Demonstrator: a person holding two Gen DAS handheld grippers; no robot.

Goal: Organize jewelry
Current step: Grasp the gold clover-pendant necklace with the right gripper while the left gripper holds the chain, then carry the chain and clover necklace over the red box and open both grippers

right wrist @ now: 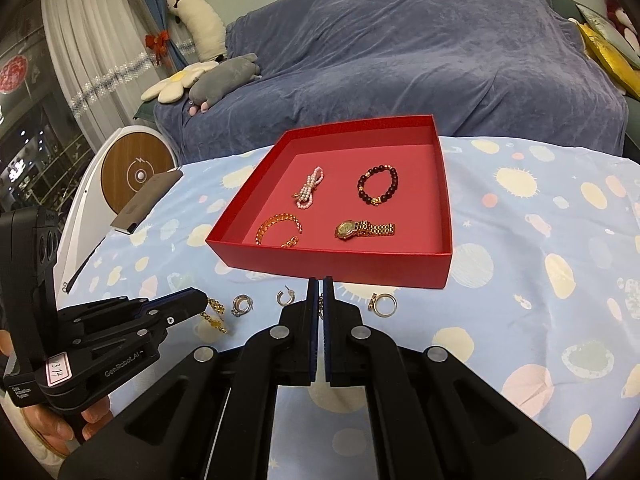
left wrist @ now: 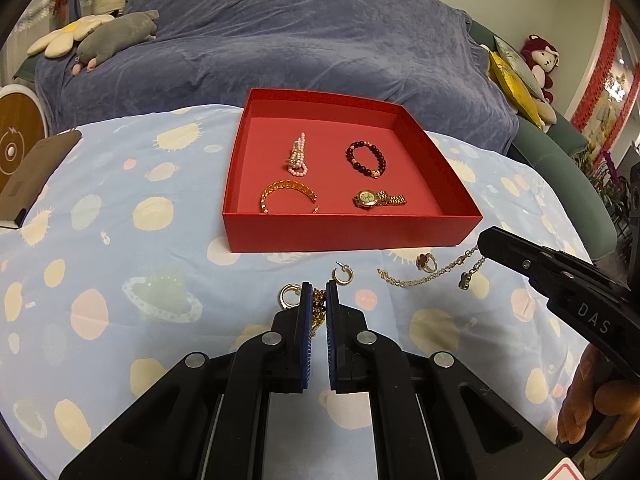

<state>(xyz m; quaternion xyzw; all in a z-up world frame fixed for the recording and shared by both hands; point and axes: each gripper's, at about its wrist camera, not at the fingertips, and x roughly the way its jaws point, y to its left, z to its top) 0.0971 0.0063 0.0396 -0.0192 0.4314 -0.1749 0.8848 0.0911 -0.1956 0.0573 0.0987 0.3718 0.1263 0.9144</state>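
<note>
My left gripper (left wrist: 319, 286) is shut on a chunky gold chain bracelet (left wrist: 319, 308), which dangles just above the cloth. My right gripper (right wrist: 320, 280) is shut on a thin gold necklace (left wrist: 424, 278) whose clover pendant (left wrist: 464, 281) hangs below it. Both stand in front of the red box (left wrist: 352, 236). Inside the box lie a pearl bracelet (left wrist: 298, 156), a dark bead bracelet (left wrist: 366, 158), a gold bangle (left wrist: 286, 194) and a gold watch (left wrist: 376, 199). Two hoop earrings (left wrist: 342, 274) (left wrist: 289, 294) and a ring (left wrist: 425, 262) rest on the cloth.
The table wears a light blue planet-print cloth (left wrist: 120, 280). A brown notebook (left wrist: 36, 176) lies at its left edge beside a round white device (left wrist: 16, 132). Behind the table is a sofa under a blue blanket (left wrist: 300, 40) with plush toys.
</note>
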